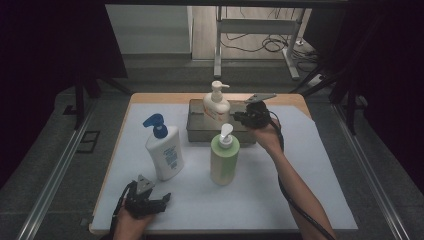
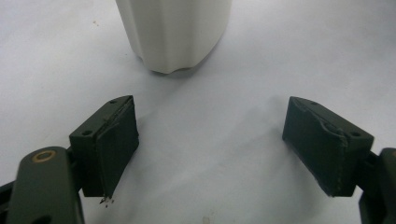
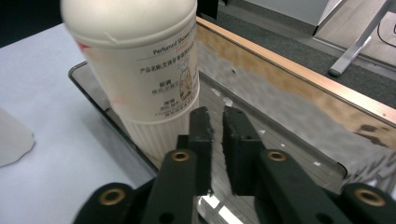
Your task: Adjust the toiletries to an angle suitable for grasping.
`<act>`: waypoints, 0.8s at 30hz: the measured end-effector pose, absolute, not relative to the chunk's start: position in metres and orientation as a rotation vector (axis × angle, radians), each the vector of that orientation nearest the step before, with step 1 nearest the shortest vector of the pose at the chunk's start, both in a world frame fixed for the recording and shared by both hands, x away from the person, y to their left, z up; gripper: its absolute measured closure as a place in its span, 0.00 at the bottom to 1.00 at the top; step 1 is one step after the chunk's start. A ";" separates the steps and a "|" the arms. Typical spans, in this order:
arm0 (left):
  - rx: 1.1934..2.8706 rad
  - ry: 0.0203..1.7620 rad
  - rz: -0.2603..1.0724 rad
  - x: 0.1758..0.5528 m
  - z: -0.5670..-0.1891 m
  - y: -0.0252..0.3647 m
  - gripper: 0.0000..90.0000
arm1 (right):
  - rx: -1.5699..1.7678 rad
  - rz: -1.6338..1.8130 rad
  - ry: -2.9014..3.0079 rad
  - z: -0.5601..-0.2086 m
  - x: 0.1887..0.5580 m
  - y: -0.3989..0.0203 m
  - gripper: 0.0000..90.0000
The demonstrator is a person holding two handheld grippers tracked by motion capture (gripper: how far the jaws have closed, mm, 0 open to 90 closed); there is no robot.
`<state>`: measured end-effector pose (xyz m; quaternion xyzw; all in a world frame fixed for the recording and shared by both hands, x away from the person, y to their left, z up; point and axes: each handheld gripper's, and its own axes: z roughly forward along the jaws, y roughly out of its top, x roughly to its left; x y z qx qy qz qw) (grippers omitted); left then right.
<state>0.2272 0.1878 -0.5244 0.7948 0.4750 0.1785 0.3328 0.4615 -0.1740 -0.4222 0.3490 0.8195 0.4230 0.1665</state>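
A cream pump bottle (image 1: 216, 107) with a printed label stands upright in a shallow metal tray (image 1: 200, 132) at the back of the table. My right gripper (image 1: 238, 118) hovers just right of it, above the tray. In the right gripper view the bottle (image 3: 140, 65) rises close beside the left jaw, and the right gripper (image 3: 218, 122) is shut with nothing between its jaws. My left gripper (image 1: 164, 201) rests near the front left edge, open. In the left gripper view its jaws (image 2: 210, 144) stand wide apart before the base of a white bottle (image 2: 173, 32).
A white bottle with a blue pump (image 1: 165, 150) stands left of centre, and a pale green pump bottle (image 1: 223, 160) stands in front of the tray. White paper (image 1: 280, 200) covers the wooden table. The tray's shiny far wall (image 3: 280, 100) runs along the table's back edge.
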 end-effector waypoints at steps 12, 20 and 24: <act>2.075 1.241 0.466 0.227 -0.524 0.188 0.20 | 1.029 1.127 2.369 -0.438 0.482 -0.154 0.99; 2.077 1.242 0.464 0.227 -0.524 0.188 0.20 | 1.056 1.131 2.395 -0.444 0.488 -0.152 0.99; 2.077 1.242 0.464 0.227 -0.524 0.188 0.20 | 1.062 1.124 2.400 -0.446 0.488 -0.150 0.99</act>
